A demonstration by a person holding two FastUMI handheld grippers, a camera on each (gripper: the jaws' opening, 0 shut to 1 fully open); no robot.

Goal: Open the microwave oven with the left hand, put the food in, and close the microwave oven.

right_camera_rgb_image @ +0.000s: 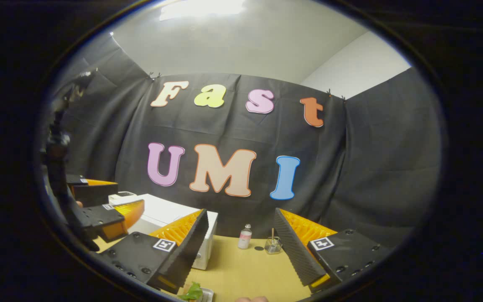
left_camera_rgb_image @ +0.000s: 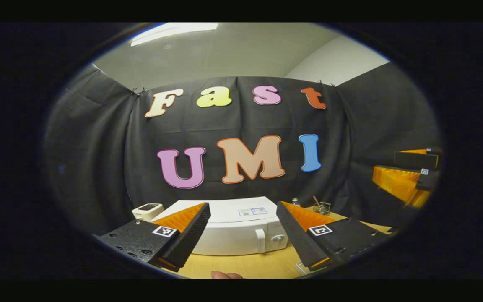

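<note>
A white microwave oven [left_camera_rgb_image: 233, 230] stands on the wooden table [left_camera_rgb_image: 245, 266], door shut, with a vertical handle [left_camera_rgb_image: 260, 240] and a knob [left_camera_rgb_image: 278, 238] on its right side. My left gripper [left_camera_rgb_image: 242, 207] hovers open in front of and above it, nothing between its fingers. The right gripper [left_camera_rgb_image: 409, 178] hangs in the air far to the right. In the right gripper view my right gripper [right_camera_rgb_image: 240, 214] is open and empty above the table. Below it lies the food [right_camera_rgb_image: 194, 292], leafy greens in a small tray. The left gripper [right_camera_rgb_image: 99, 214] floats at the left, before the microwave [right_camera_rgb_image: 168, 216].
A small white device [left_camera_rgb_image: 148, 209] rests on the microwave's top left. Behind, on the table, stand a little bottle [right_camera_rgb_image: 245, 236] and a glass jar [right_camera_rgb_image: 273, 244] with a stick in it. A person's fingertip [left_camera_rgb_image: 227, 275] pokes in at the bottom edge.
</note>
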